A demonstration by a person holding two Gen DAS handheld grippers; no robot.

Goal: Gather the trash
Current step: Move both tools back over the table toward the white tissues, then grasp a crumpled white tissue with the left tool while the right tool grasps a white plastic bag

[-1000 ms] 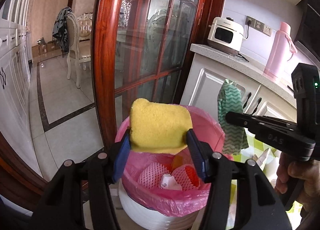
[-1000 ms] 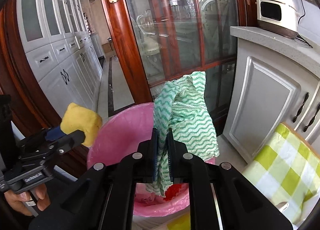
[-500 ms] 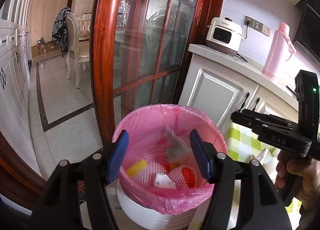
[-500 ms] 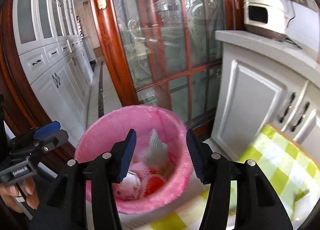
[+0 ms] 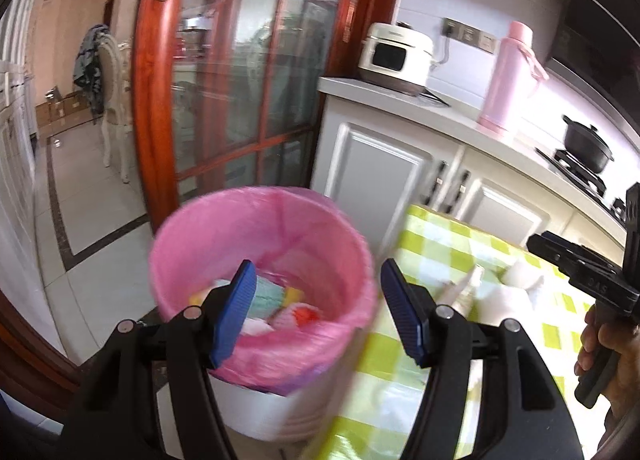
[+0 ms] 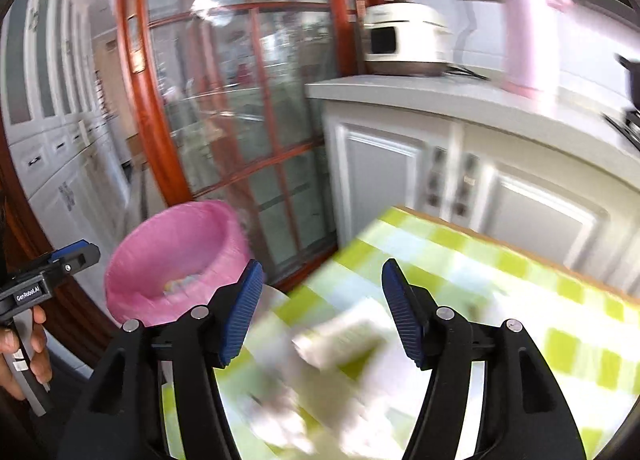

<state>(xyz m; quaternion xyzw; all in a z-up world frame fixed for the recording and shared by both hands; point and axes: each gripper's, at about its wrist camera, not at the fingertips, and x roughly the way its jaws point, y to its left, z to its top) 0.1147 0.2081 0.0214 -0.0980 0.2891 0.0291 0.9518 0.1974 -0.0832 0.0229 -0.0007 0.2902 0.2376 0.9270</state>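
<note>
Left wrist view: the left claw (image 5: 316, 308) has just been opening further and now stands apart and empty. The yellow sponge it clamped a second ago lies in the pink-lined bin (image 5: 260, 252) at lower centre.

Right wrist view: the right claw (image 6: 322, 308) has just been opening too, nothing between its jaws. Its green cloth has gone into the bin (image 6: 176, 260), now lower left. Blurred white scraps (image 6: 340, 336) lie on the checked counter (image 6: 500, 280) below, probably the next pick.
</note>
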